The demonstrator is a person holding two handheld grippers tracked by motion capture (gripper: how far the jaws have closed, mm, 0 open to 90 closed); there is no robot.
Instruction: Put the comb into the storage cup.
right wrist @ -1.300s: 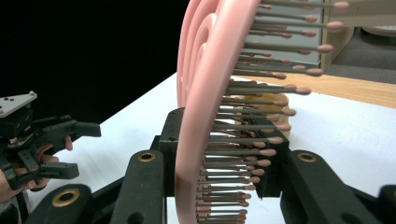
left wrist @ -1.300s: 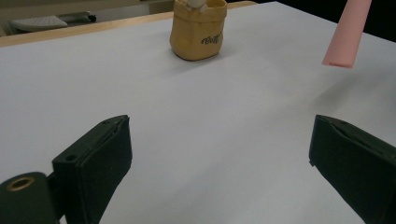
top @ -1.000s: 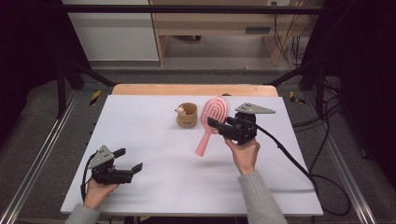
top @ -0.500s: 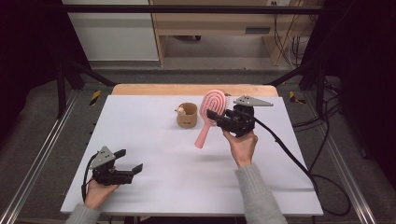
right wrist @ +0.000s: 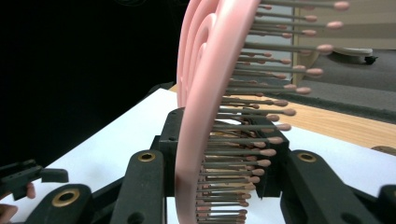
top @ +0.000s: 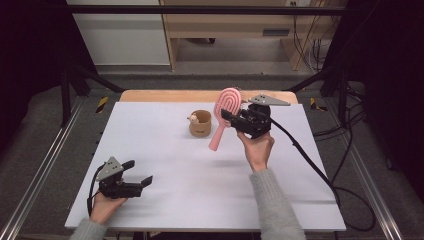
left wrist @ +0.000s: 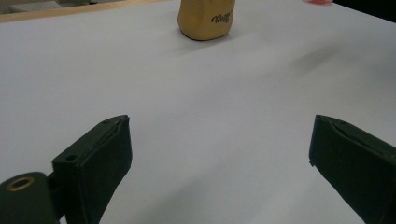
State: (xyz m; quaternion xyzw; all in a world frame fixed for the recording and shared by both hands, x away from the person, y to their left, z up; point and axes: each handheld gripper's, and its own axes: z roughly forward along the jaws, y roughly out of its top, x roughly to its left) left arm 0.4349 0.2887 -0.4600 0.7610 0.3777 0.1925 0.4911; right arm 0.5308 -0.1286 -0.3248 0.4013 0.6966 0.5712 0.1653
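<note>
My right gripper (top: 231,116) is clamped on the brush (top: 223,116) at the head, holding it above the counter (top: 165,150) beside the cup (top: 200,123). It seems light, stiff plastic with bendy bristles, so I judge the rim the best hold. My left gripper (top: 142,176) rests agape.

– What does the right gripper (top: 231,117) hold?
– A pink hairbrush (top: 223,115), clamped at the lower part of its looped head, lifted clear of the table.
– Its pose?
– Tilted: head up and beyond the jaws, handle slanting down on their near-left side. From the right gripper's own camera, its rows of round-tipped bristles (right wrist: 261,112) point right.
</note>
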